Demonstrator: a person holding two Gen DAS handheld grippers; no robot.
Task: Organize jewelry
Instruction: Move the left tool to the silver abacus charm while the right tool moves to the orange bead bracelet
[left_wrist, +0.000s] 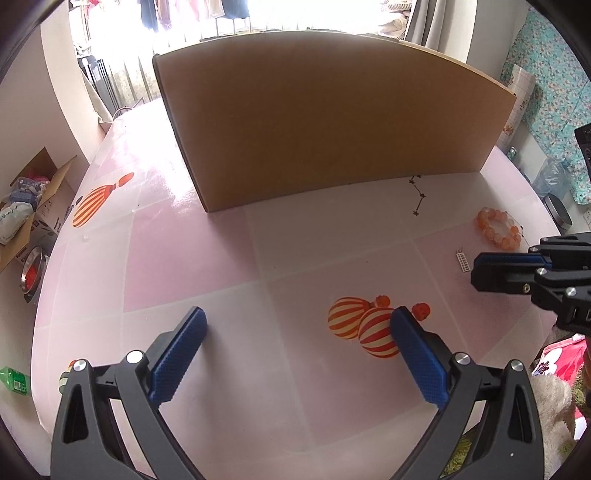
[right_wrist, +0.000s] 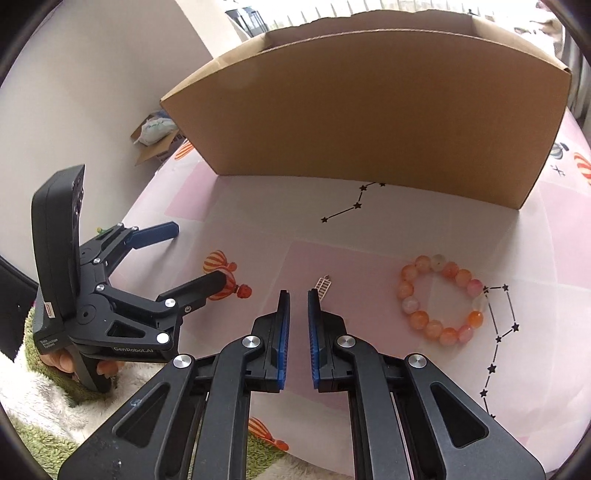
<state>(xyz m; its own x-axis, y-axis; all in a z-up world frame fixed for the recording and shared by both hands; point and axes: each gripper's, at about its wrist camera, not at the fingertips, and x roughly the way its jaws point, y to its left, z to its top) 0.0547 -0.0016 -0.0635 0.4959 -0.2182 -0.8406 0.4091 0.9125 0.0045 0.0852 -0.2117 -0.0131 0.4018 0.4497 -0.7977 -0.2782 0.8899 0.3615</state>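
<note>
At the bottom of the right wrist view, the right hand-held gripper (right_wrist: 299, 295) has its blue-padded jaws drawn nearly together with only a thin slit between them and nothing visibly caught. The small silver ladder-shaped charm (right_wrist: 323, 287) lies on the desk (right_wrist: 258, 221) just beyond the right fingertip, apparently missed. The likely failure here is lifting away empty: the flat, tiny piece could slip past the pads or be nudged aside. At the left edge of that view, the left hand-held gripper (right_wrist: 197, 254) stands wide open above the pink-and-white checked desk cover printed with striped balloons, holding nothing. To the right, past the fingertips, the orange-and-pink beaded bracelet (right_wrist: 441, 300) rests in a loose ring, clear of both tools; a careless sweep could roll it toward the edge. Across the top of the frame, the tall brown cardboard box (right_wrist: 369, 110) stands open-topped, and a small piece carried over its high wall might drop short.
</note>
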